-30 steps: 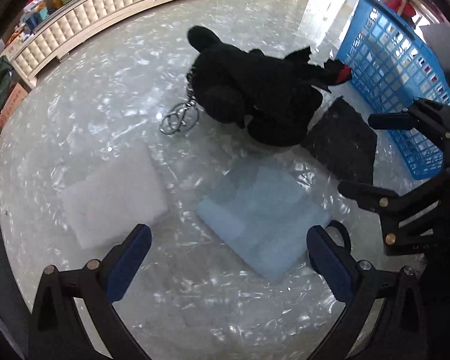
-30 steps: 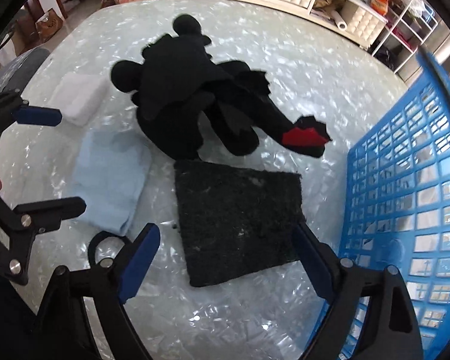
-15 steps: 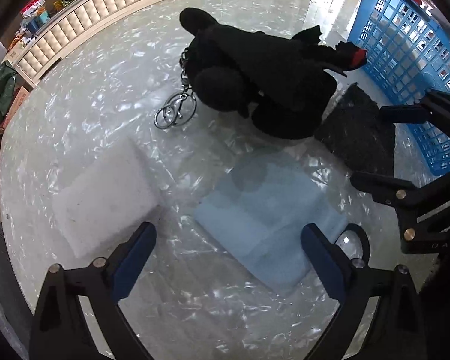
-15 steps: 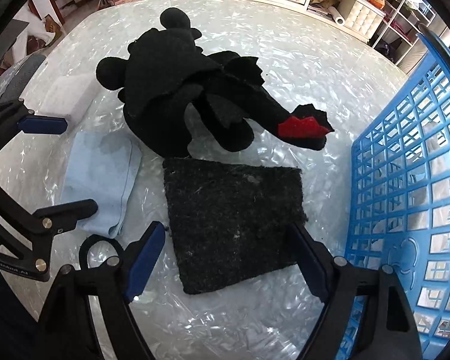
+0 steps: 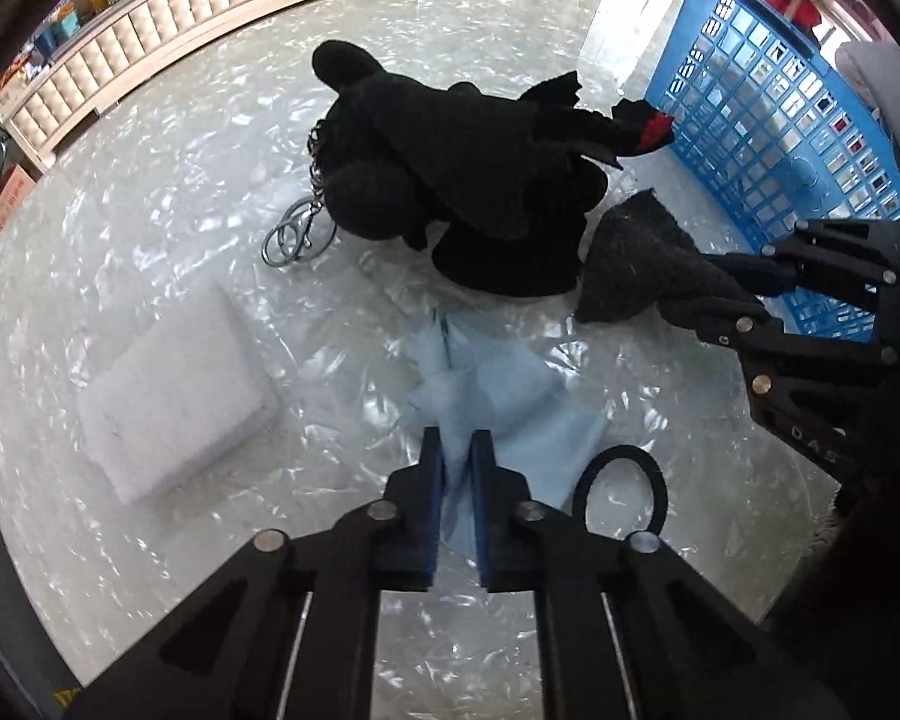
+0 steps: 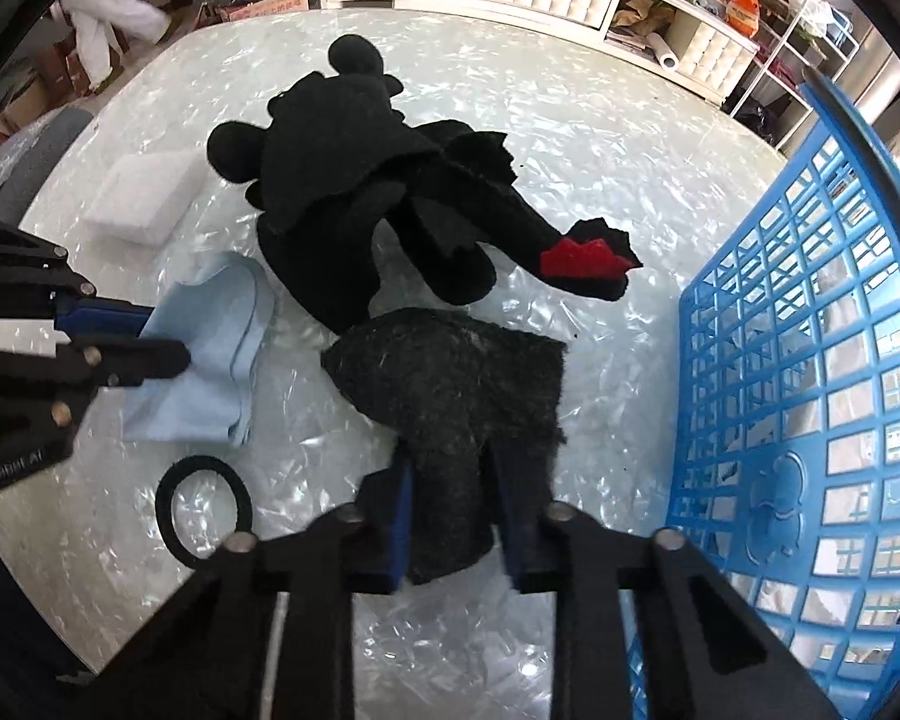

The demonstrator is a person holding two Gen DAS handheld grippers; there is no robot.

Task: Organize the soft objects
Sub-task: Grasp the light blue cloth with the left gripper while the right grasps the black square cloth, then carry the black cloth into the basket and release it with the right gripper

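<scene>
Left tool [image 5: 456, 456] pinched blue cloth [image 5: 498, 396], bunched, partly on table [image 5: 150, 192]. Right tool [image 6: 450, 480] clamped dark felt [image 6: 456, 384], far edge on table just beside basket [image 6: 810, 390]. We judged step as pick-up. Next, we reckoned: lift both, carry into basket. Plush [image 6: 378, 198], white pad [image 5: 174, 384] unhandled.

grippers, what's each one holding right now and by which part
The left gripper pinches the light blue cloth at its near edge. The right gripper clamps the dark felt pad at its near, bunched edge.

1 plush [image 5: 480, 180], 2 cloths [image 5: 498, 396] [image 6: 462, 396], 1 sponge [image 5: 174, 390], 1 basket [image 6: 810, 360]
</scene>
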